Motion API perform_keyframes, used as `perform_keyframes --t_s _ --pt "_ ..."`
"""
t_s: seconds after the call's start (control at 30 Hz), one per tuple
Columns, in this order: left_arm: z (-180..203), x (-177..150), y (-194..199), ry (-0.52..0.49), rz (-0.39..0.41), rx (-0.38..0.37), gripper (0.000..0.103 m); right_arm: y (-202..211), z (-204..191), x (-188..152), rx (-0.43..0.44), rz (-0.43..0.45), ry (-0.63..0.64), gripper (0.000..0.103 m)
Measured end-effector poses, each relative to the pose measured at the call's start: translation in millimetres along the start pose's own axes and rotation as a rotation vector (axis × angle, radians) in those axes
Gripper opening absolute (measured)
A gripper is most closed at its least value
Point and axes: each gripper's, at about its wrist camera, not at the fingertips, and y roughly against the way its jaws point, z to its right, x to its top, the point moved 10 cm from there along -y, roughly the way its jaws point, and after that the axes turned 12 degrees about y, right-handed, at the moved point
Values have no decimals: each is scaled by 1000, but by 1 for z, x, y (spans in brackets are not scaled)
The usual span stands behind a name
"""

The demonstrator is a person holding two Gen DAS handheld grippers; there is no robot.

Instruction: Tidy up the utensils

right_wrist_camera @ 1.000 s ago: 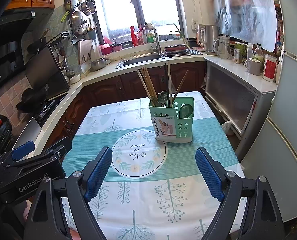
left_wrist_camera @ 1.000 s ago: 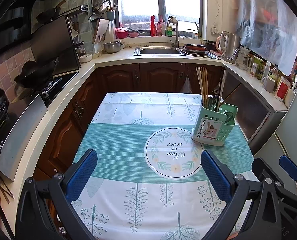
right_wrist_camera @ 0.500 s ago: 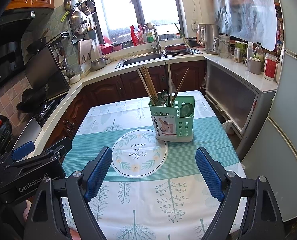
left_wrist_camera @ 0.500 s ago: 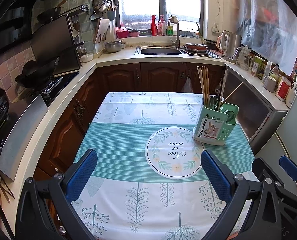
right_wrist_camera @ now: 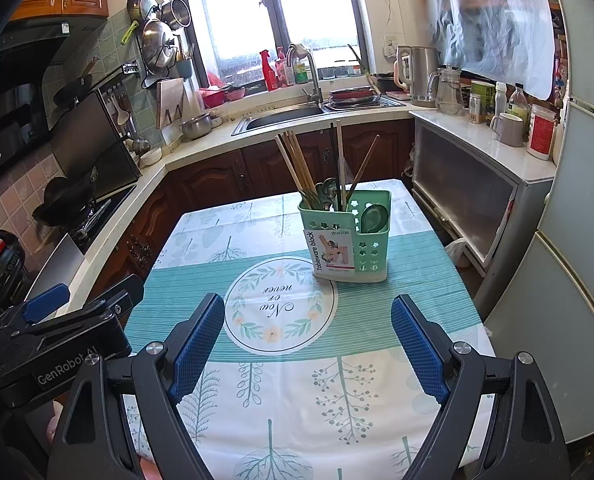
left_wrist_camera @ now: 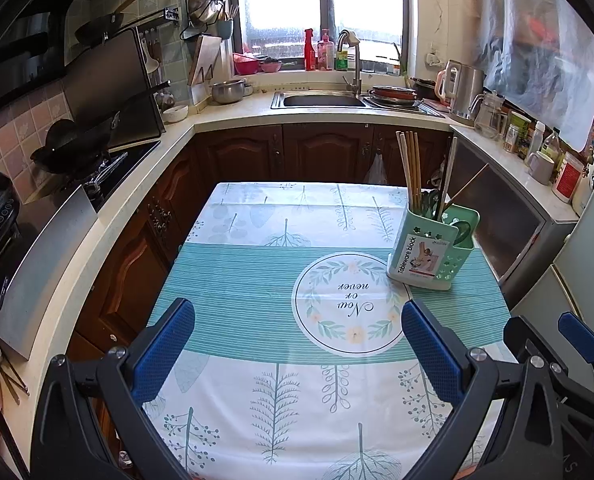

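Note:
A mint-green utensil holder [left_wrist_camera: 433, 252] [right_wrist_camera: 349, 240] stands upright on the right half of the table. Wooden chopsticks [left_wrist_camera: 411, 168] [right_wrist_camera: 297, 168], spoons [right_wrist_camera: 327, 192] and a ladle head [right_wrist_camera: 373, 218] stick out of it. My left gripper [left_wrist_camera: 297, 344] hangs open above the near part of the table, well short of the holder, nothing between its blue pads. My right gripper [right_wrist_camera: 309, 340] is open too, empty, facing the holder from the near side. In the left wrist view the right gripper [left_wrist_camera: 577, 344] shows at the far right edge.
The table wears a teal and white leaf-print cloth [left_wrist_camera: 281, 288] [right_wrist_camera: 281, 380]. Wooden counters ring it: stove and wok [left_wrist_camera: 73, 148] left, sink [left_wrist_camera: 321, 100] at the back, kettle [right_wrist_camera: 417, 76] and jars right. A fridge [right_wrist_camera: 577, 260] stands close on the right.
Both views have shifted only very slightly; the holder sits a touch further right in the left wrist view. Both grippers stay open and empty.

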Motion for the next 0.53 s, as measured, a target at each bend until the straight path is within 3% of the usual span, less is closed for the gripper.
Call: perform_keyframes --t_s 0.53 --pt "-7 -2 0 -3 -5 5 102 3 -4 -4 0 -5 -2 87"
